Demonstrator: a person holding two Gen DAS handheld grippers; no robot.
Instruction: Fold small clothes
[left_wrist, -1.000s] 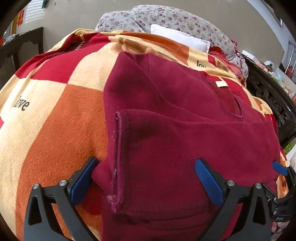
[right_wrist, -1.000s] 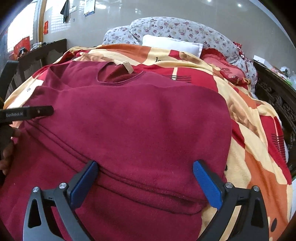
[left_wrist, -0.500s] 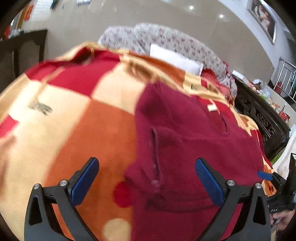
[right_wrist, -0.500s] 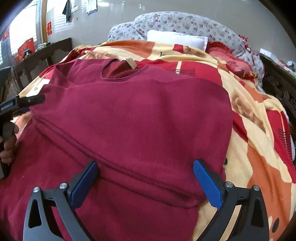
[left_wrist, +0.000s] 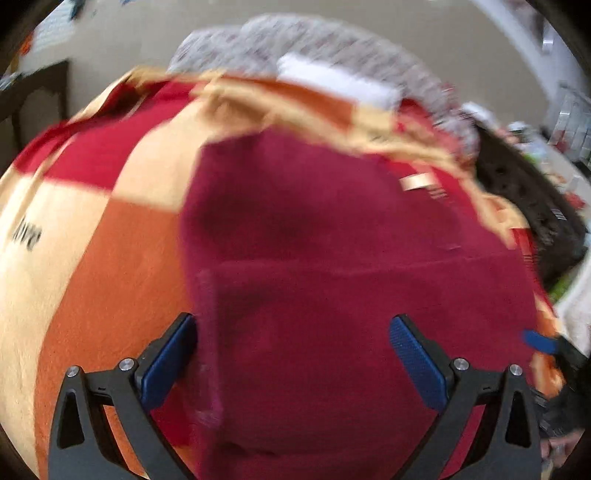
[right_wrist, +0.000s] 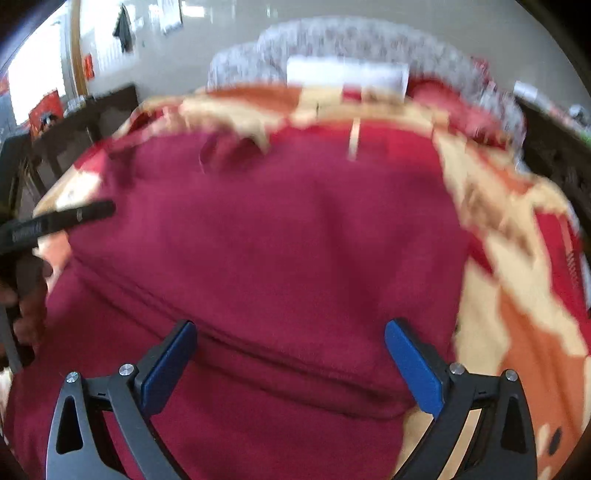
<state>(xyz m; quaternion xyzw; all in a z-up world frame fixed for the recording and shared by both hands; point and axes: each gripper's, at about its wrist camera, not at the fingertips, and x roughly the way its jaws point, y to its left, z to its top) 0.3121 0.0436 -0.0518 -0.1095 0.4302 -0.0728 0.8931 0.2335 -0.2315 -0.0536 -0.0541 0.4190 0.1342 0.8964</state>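
Note:
A dark red sweater (left_wrist: 332, 258) lies on a checked red, orange and cream blanket (left_wrist: 92, 266), its lower part folded up over the body. My left gripper (left_wrist: 291, 354) is open and empty over the sweater's left folded edge. My right gripper (right_wrist: 288, 358) is open and empty over the fold on the sweater (right_wrist: 280, 243), near its right edge. The left gripper's finger (right_wrist: 62, 221) shows at the left of the right wrist view. The right gripper's blue tip (left_wrist: 539, 341) shows at the right of the left wrist view. Both views are blurred.
Flowered pillows (left_wrist: 332, 44) and a white pillow (right_wrist: 347, 74) lie at the head of the bed. A dark carved bed frame (left_wrist: 535, 206) runs along the right side. Dark wooden furniture (right_wrist: 85, 125) stands at the left.
Both grippers have stayed open. The left camera swung left half a second ago and is back over the sweater's left edge. The right camera has lifted slightly; the views are blurred by motion.

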